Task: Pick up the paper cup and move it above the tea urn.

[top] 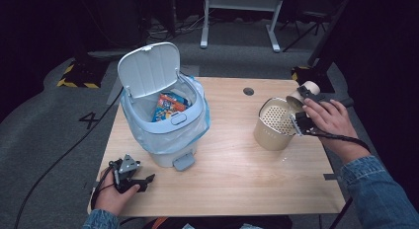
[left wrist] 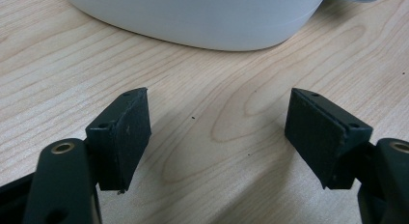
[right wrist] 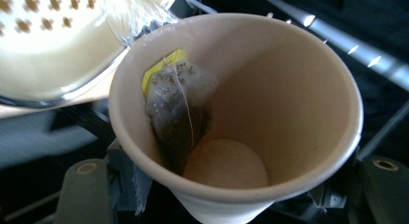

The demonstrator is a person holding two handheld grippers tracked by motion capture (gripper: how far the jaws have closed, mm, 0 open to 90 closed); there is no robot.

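Right gripper (top: 302, 109) has its jaws closed around a paper cup (right wrist: 251, 118) — wide grip, one jaw on each side of the cup wall, cup tipped over with its mouth facing the camera on the gripper. In the high view the cup (top: 302, 93) sits at the top of the gripper, tilted over the rim of the beige strainer pot (top: 273, 124), which stands just to the gripper's left on the table (top: 237, 174).

Cup: plain kraft-brown paper, rolled lip, pale round bottom visible inside. One wet tea bag (right wrist: 179, 113) clings to the inner wall on the left, dark leaves showing through the mesh, string across it, yellow tag (right wrist: 166, 64) tucked behind its top edge. Can't tell whether any liquid is left in the cup.

Strainer pot: cream perforated insert (right wrist: 46, 14) with cross-shaped holes, right beside the cup lip in the right gripper view, with a clear stream at the lip.

Left gripper (top: 129, 175) rests low on the table near the front edge, well apart from the right one — jaws spread wide, nothing between them, bare wood under them. Base of the pedal bin (left wrist: 202, 16) is just ahead of its fingertips.

Count: one cup, one tea bag, one strainer pot, one pedal bin (top: 163, 110) with lid up, bag liner fitted and one colourful packet (top: 168, 106) inside, two grippers.
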